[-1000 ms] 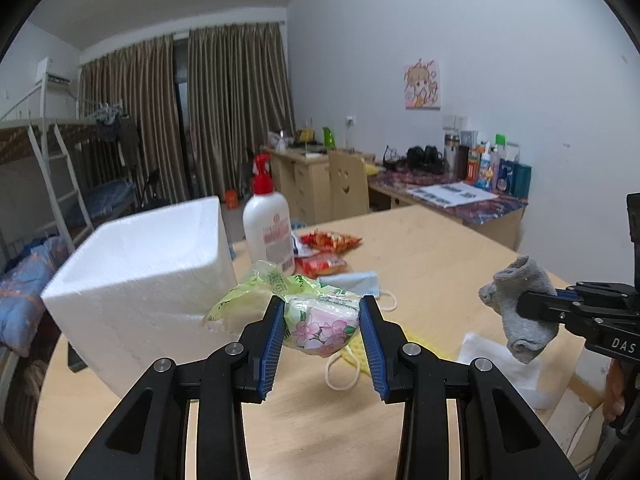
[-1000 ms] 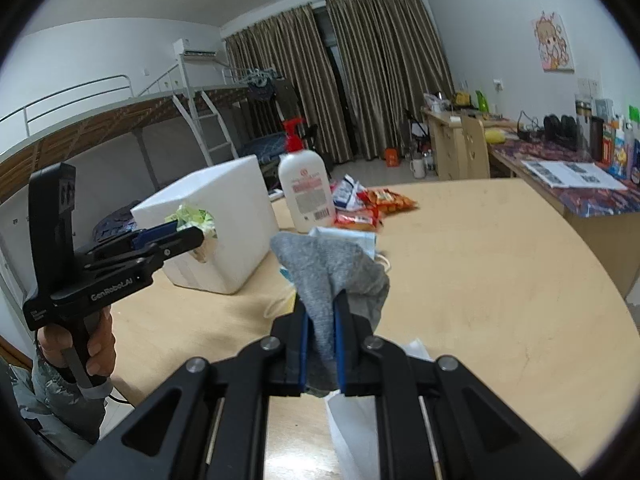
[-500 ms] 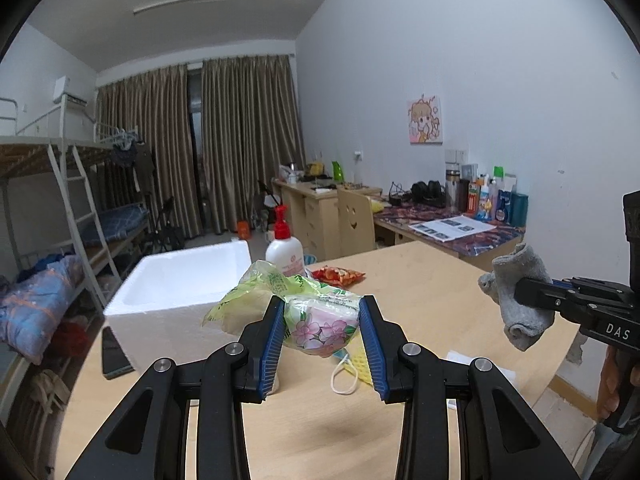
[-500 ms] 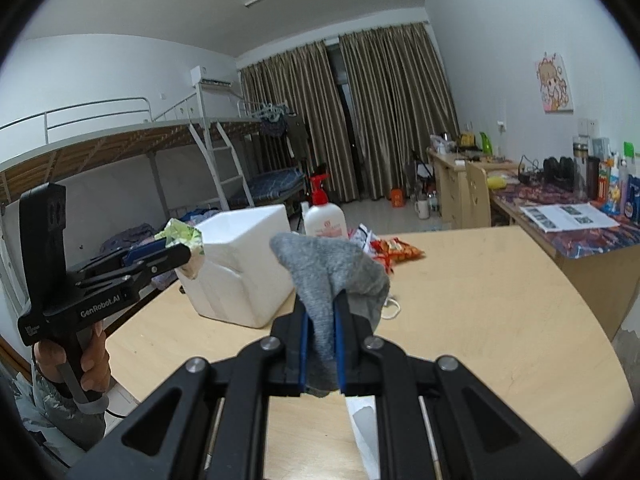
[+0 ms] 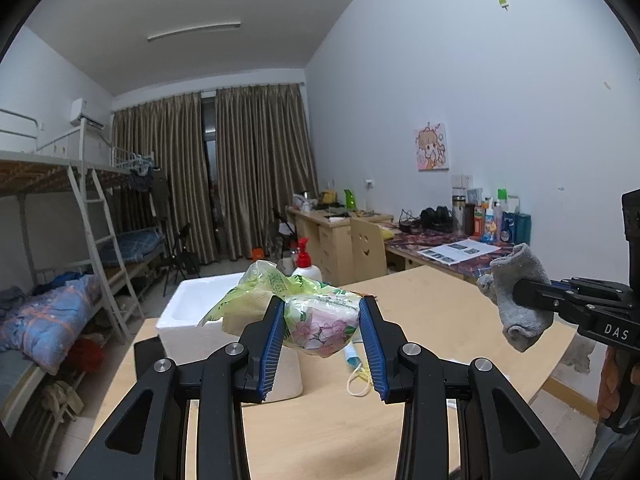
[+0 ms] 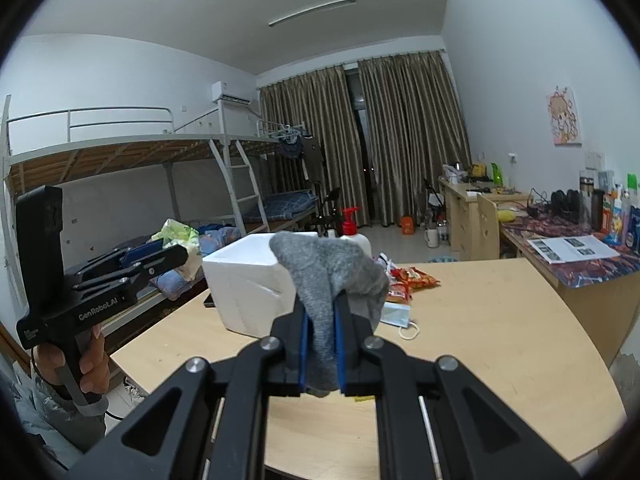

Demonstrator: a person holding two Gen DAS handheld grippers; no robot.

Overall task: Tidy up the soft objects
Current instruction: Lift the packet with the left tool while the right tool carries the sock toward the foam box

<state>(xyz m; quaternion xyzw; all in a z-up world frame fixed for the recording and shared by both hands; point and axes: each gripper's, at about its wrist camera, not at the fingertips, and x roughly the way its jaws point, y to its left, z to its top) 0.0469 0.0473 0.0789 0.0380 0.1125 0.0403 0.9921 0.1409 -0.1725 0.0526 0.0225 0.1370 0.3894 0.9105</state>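
Plastic crinkles between the blue pads of my left gripper (image 5: 322, 334) in the left wrist view: it is clamped, partly open, on a soft floral packet in a green-and-clear bag (image 5: 316, 320), held in the air above the tabletop (image 5: 432, 300). Just beyond the packet stands the white foam box (image 5: 196, 312), open at the top, with a red-pump lotion bottle (image 5: 306, 266) behind it and a blue face mask (image 5: 354, 360) lying below the bag. At the right edge my right gripper (image 5: 520, 300) pinches a grey sock (image 5: 520, 300). From the right wrist view, my right gripper (image 6: 320, 344) is closed tight on the sock (image 6: 328, 276), which flops over the fingertips (bunched upward, off the tabletop (image 6: 500, 320)). The foam box (image 6: 252, 288) sits behind it, snack packets (image 6: 412, 280) to its right. My left gripper (image 6: 168, 250) hovers at left, bag (image 6: 178, 236) in its grasp.
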